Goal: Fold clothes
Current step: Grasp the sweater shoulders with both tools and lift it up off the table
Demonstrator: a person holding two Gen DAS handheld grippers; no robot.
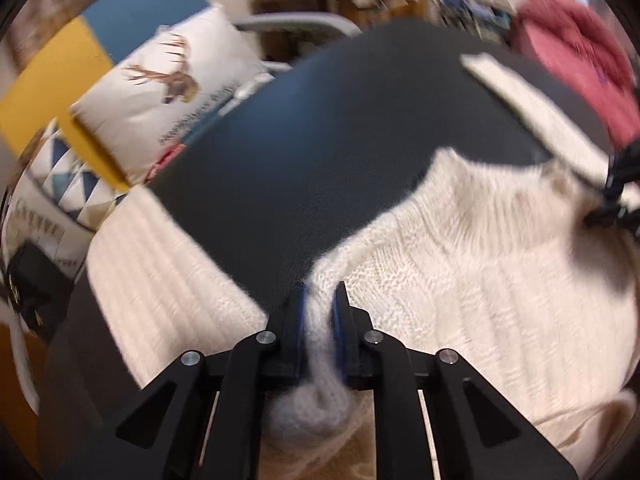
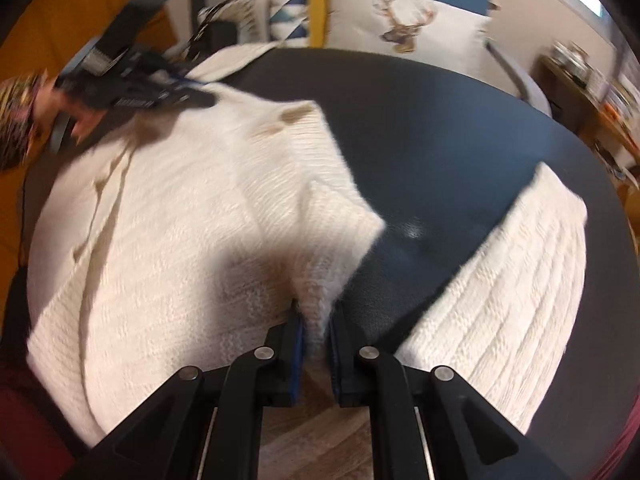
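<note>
Pinching both sides now: left tongs [image 1: 320,300] clamped on a bunched ridge of the cream knit sweater [image 1: 460,260], right tongs [image 2: 316,320] clamped on another fold of the same knit. Fabric sits squeezed between the blue pads [image 1: 301,320] in both wrist views, so both grips look solid.

Sweater lies spread on the dark round counter [image 1: 300,160]; one sleeve [image 1: 160,272] trails off to the side in the left view, another sleeve [image 2: 512,272] angles across the counter in the right view. Each tool shows in the other's view, at opposite sides of the garment.

Two-point hold makes sense: grabbing opposite edges keeps the knit taut so it can fold over flat rather than bunch. Likely at the start of a fold. Heavy motion blur, so exact grip spots are hard to call. Deer cushion [image 1: 172,80] beyond the counter, not involved.
</note>
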